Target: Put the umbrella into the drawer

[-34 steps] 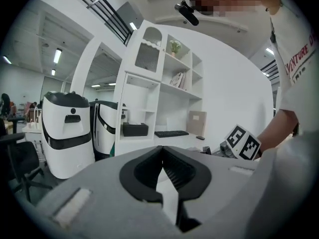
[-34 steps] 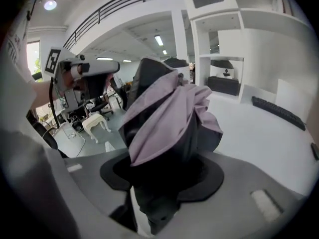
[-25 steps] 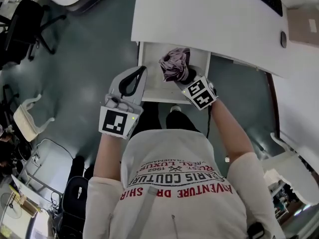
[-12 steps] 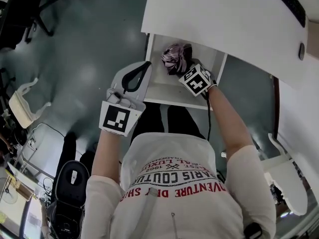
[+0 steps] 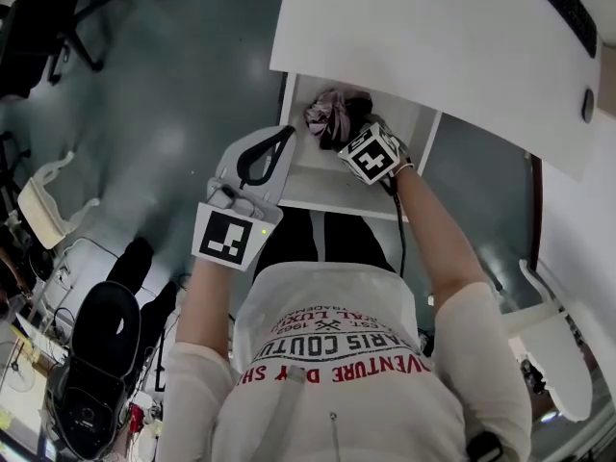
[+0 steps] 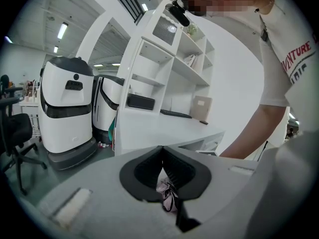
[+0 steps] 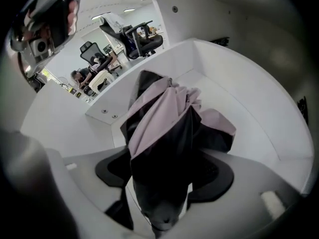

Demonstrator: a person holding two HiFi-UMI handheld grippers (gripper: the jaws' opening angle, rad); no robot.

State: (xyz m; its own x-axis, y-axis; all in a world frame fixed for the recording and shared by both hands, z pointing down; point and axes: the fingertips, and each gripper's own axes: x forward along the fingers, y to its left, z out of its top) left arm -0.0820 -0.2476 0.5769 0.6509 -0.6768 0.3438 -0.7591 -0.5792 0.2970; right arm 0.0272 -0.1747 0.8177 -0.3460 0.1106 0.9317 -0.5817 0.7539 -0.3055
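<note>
Umbrella (image 5: 327,114) sitting inside drawer (image 5: 310,177) btwn R gripper (image 5: 345,129) jaws, which we're opening; we're holding L gripper (image 5: 284,135) near drawer's left edge, jaws pressed together.

A drawer (image 5: 322,179) is standing open under the white bench (image 5: 433,37), above the floor (image 5: 164,114). An umbrella (image 5: 325,114) is sitting inside it; a keyboard (image 5: 563,8) is lying on the bench.
</note>
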